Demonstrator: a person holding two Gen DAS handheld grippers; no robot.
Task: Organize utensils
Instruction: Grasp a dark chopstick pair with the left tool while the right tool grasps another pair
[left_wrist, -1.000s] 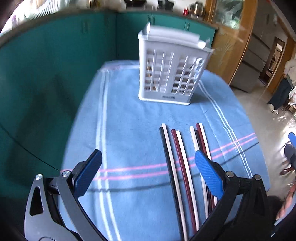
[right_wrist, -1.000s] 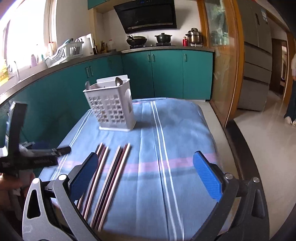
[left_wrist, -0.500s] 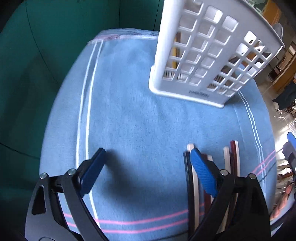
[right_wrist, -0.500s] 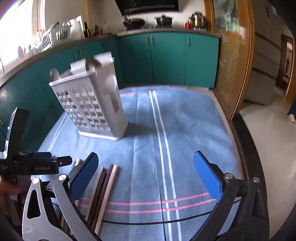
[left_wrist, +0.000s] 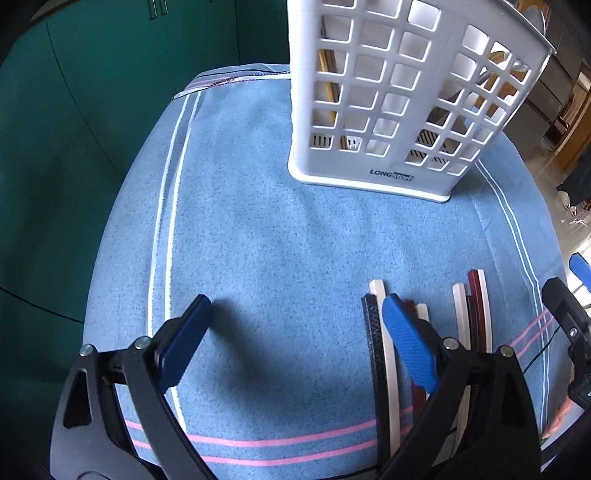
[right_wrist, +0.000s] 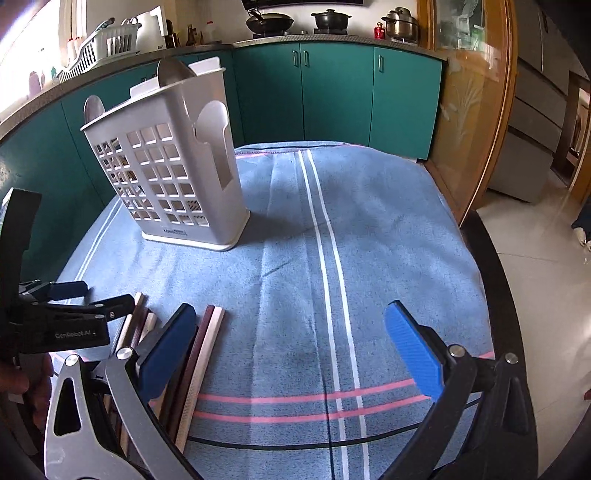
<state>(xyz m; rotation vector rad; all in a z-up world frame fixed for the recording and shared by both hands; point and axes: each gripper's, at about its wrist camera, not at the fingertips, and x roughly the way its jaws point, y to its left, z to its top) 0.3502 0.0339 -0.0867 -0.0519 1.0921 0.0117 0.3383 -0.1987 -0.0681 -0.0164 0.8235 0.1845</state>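
Left wrist view: left gripper (left_wrist: 297, 325) spread wide over the blue cloth (left_wrist: 280, 240), nothing between the ribbed blue pads, nothing pinched. Jaws just narrowed from full spread, then eased slightly wider again. Right-hand pad hovering over the near ends of the chopsticks (left_wrist: 376, 343) at 4 o'clock; contact impossible to tell. Left-hand pad above bare cloth at 8 o'clock.

Chopsticks lying side by side, long, square-edged sticks: one black with a woven carbon-like texture, several glossy white, several dark red. Tips pointing toward 12 o'clock, at the white holder (left_wrist: 388, 110).

Holder at 1 o'clock, upright on the cloth: rigid white plastic, lattice of square holes in the walls, solid base rim with a printed label. Utensils dimly visible inside through the holes.

Right wrist view: right gripper (right_wrist: 288, 347) likewise wide apart and empty, left pad above the outermost chopsticks (right_wrist: 207, 350) at 8 o'clock, right pad over bare cloth at 4 o'clock. Holder (right_wrist: 166, 177) at 10 o'clock, spoon bowls poking above its rim. Cloth a napped towel weave with white and pink stripes.
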